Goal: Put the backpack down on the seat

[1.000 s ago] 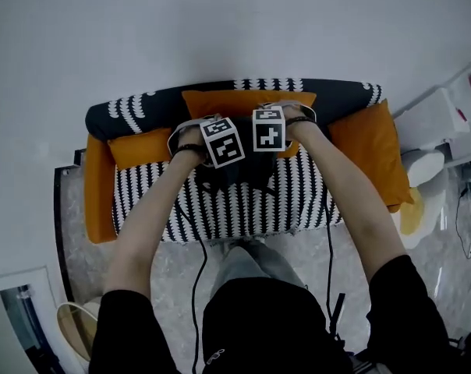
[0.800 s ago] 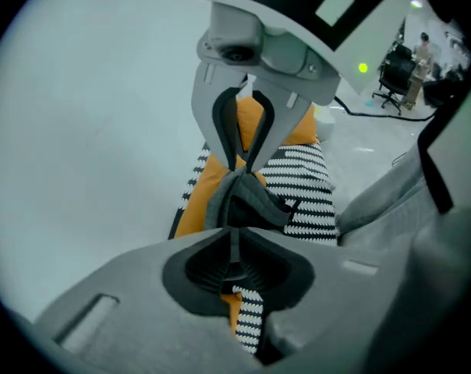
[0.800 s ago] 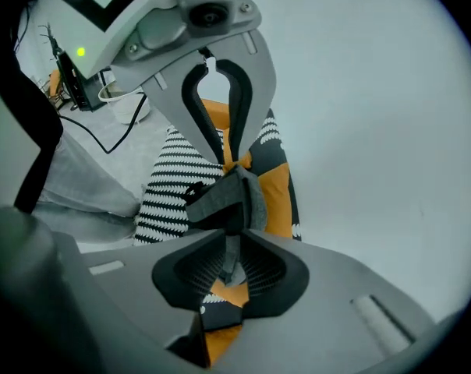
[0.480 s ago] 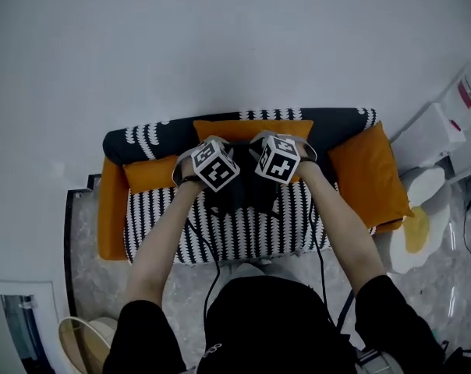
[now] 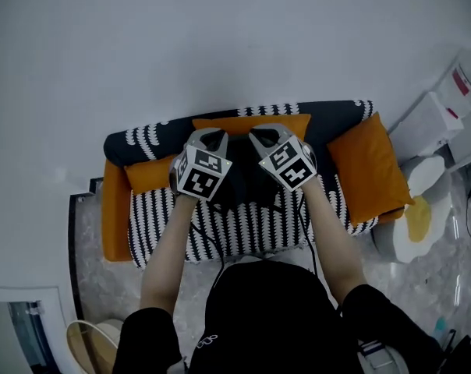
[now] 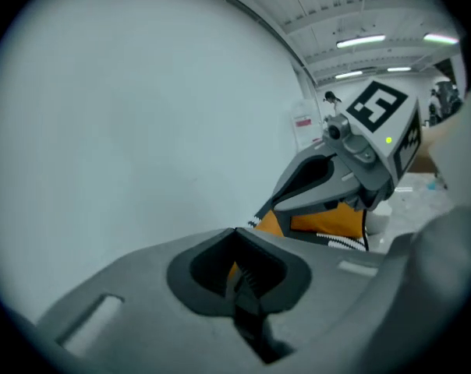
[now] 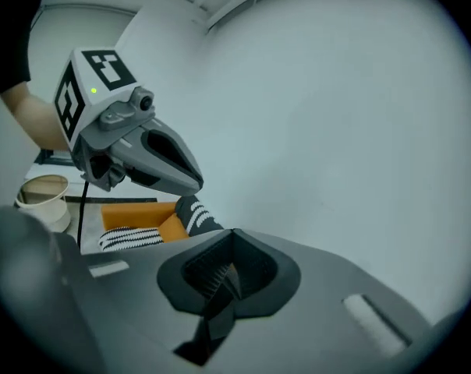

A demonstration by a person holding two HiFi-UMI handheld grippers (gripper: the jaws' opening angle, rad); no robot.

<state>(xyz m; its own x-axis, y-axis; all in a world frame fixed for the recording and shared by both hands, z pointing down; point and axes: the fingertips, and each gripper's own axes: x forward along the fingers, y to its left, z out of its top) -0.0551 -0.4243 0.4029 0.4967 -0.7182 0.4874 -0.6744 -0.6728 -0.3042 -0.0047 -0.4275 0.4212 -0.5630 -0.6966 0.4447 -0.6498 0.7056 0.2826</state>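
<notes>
The black backpack sits over the striped sofa seat, mostly hidden under my two grippers. In the head view my left gripper and right gripper are side by side above its top, jaws pointing at the sofa back. In the left gripper view the left gripper is shut on a black strap. The right gripper likewise pinches a black strap in its own view. Each gripper view also shows the other gripper: the right gripper and the left gripper.
The sofa has a dark patterned back and orange cushions against a white wall. White boxes and a round white and yellow object stand at the right. A pale bin is on the floor at bottom left.
Both grippers have risen and rolled, so their marker cubes now face up and outward. The backpack's top has come up with them.
</notes>
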